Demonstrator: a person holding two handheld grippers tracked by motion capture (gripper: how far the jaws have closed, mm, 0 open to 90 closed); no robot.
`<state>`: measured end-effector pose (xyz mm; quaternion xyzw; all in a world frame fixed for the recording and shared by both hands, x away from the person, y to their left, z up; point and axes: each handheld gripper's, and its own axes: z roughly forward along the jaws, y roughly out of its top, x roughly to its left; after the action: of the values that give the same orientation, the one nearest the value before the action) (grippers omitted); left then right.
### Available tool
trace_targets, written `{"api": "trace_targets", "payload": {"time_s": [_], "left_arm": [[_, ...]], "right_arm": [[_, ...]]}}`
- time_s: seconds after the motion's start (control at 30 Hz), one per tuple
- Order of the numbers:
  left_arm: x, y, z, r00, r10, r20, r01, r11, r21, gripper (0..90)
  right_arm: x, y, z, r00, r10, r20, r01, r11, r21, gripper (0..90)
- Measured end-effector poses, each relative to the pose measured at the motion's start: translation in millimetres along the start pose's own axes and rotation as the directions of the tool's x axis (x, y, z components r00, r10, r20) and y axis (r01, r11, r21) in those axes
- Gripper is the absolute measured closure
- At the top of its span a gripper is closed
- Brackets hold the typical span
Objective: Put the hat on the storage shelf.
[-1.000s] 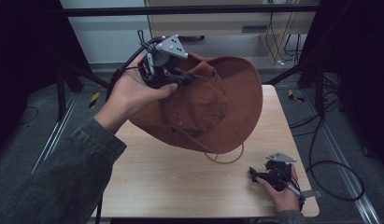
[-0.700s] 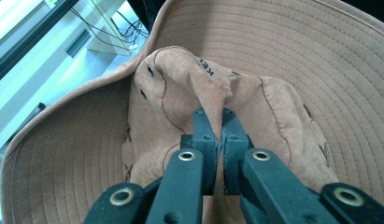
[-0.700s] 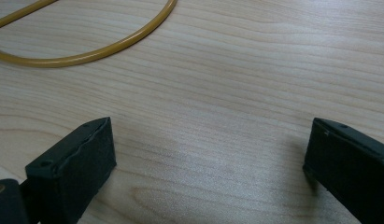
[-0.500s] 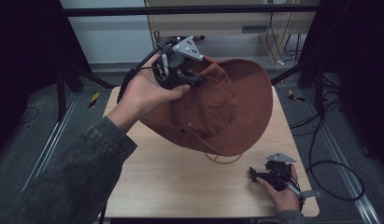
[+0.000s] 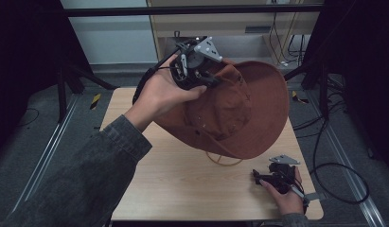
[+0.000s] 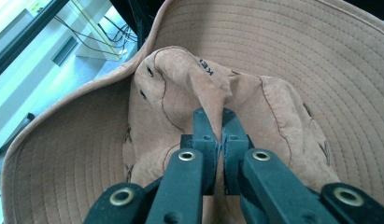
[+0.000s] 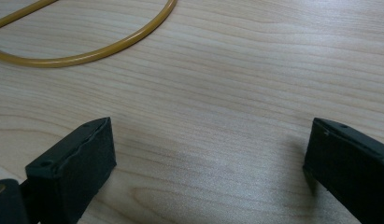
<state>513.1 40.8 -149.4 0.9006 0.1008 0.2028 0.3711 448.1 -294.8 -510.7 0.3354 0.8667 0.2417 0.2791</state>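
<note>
Presently, the wide-brimmed brown suede hat [image 5: 239, 111] is held up off the light wooden counter [image 5: 182, 179], tilted on edge with its crown toward the person and its stitched brim spreading out behind; it hangs over the far half of the counter. In the left gripper view the crown [image 6: 203, 98] is creased into a fold, and that fold runs straight down between the two black jaws, which stand pressed together on it with only the pinched fabric between them. The left gripper [image 5: 208, 81] sits at the top near edge of the hat, gripped by the person's left hand [image 5: 159, 94], whose grey denim sleeve [image 5: 83, 175] comes in from the lower left. A thin yellow cord [image 5: 224, 161] droops from under the hat and lies in a loop on the counter. The right gripper [image 5: 256, 176] rests low at the near right corner of the counter, well apart from the hat, in the person's right hand [image 5: 287, 196]. Its jaws stand wide apart over bare wood and hold nothing; the cord loop [image 7: 87, 51] lies just ahead of them, untouched.
</note>
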Motion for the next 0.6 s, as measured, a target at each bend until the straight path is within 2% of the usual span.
{"api": "trace_targets", "payload": {"time_s": [0.6], "left_arm": [[-4.4,13.2,29.4,0.9996,0.013,0.026,-0.014,0.9997,0.023,87.6]], "right_arm": [[-0.1,-0.2,0.0,1.0000,0.000,-0.001,0.000,1.000,-0.001,2.0]]}}
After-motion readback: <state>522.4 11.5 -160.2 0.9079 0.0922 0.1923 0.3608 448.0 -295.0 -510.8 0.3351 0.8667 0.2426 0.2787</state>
